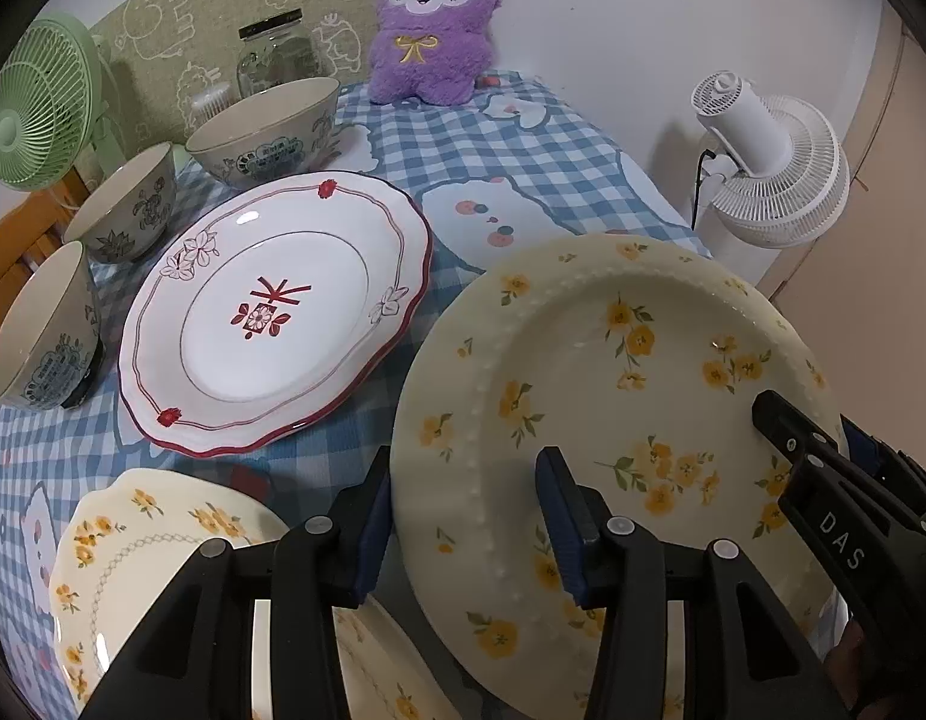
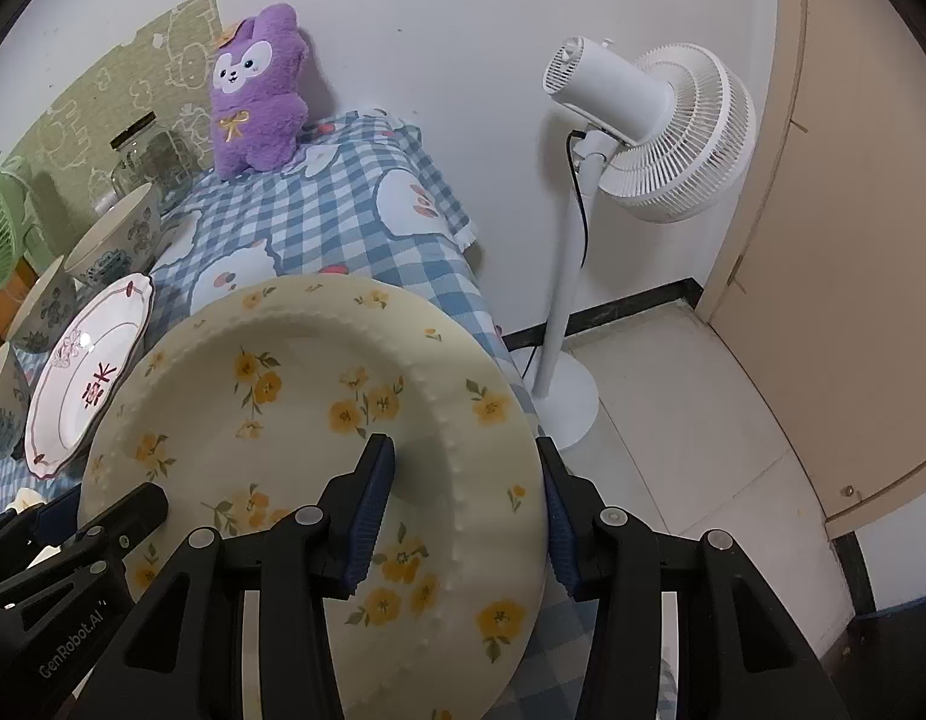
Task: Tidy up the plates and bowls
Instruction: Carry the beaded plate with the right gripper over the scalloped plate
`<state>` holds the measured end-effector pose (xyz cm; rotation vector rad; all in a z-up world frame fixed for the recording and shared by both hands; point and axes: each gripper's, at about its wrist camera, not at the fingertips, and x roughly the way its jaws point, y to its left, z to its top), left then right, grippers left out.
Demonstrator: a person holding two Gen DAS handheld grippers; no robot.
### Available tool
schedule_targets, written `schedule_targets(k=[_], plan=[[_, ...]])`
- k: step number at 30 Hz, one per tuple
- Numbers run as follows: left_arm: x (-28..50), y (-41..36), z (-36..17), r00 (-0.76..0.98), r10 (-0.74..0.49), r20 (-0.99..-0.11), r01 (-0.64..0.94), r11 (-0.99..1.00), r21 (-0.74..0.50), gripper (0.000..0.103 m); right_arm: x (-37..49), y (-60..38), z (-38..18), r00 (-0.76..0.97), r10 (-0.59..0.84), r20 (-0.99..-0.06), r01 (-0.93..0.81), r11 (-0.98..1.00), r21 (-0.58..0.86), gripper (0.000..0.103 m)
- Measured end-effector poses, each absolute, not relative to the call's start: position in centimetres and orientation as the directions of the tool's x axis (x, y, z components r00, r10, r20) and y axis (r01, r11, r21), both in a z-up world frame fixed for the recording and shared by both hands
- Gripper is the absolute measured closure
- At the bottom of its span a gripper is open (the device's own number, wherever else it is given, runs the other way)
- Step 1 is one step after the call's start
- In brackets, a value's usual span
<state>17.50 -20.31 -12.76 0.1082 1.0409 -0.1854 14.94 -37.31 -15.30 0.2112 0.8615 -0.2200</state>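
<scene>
both hand-held grippers pitch steeply down. the left hand-held gripper [image 1: 466,516] clamps the yellow-flowered plate [image 1: 613,396] at its 9 o'clock rim; the right hand-held gripper [image 2: 469,510] clamps its 3 o'clock rim, lifting it above the counter [image 1: 511,168].

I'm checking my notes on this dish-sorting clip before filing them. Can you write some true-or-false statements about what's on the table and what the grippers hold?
1. Both grippers, left gripper and right gripper, clamp the same yellow-flowered plate. True.
2. The red-trimmed plate is lifted. False: it lies on the checked tablecloth.
3. Three bowls stand beside it. True.
4. The purple plush toy lies in a bowl. False: it leans against the wall.
</scene>
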Motion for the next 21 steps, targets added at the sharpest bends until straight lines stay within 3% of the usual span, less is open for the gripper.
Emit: schedule_targets(k=[11,21], plan=[[16.6,-20.4,-11.8,0.515,-0.116,-0.849,0.232,0.973,0.008,0.057,13.6,-37.1,-14.2,0.638,-0.129,-0.759,0.292,0.953,0.083,0.053],[15.9,-20.2,-12.0,0.505,-0.088,-0.858,0.259,0.964,0.054,0.056,12.5,-36.6,-15.0,0.588,-0.078,-0.805,0.236,0.969,0.079,0.054]])
